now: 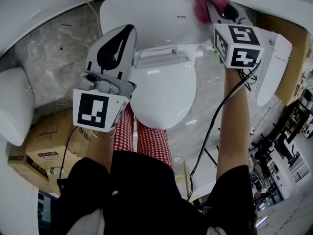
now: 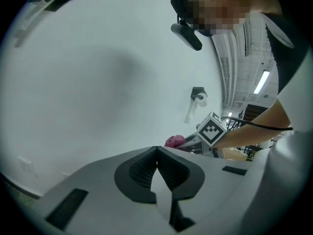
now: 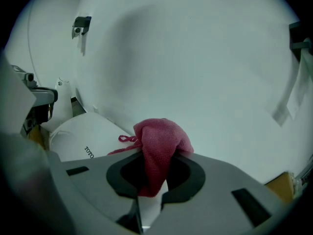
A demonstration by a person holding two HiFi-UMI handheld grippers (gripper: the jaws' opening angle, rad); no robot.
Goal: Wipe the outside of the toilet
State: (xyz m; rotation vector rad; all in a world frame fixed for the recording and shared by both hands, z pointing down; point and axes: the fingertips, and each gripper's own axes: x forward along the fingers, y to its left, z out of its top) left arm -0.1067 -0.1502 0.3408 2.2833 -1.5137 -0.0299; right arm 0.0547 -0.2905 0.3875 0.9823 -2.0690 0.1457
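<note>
- The right gripper [image 3: 155, 168] has its fingers clenched on the pink cloth [image 3: 159, 141]. A bunched wad pokes forward, so fabric rather than plastic meets the porcelain.
- In the head view the cloth is at 1 o'clock, over the far right corner of the tank [image 1: 146, 13] of the toilet [image 1: 164, 97]. Wiping looks barely begun.
- The left gripper [image 1: 128, 31], fingers pressed together on nothing, hovers at 10 o'clock, probably parked clear of the wiping arm.
</note>
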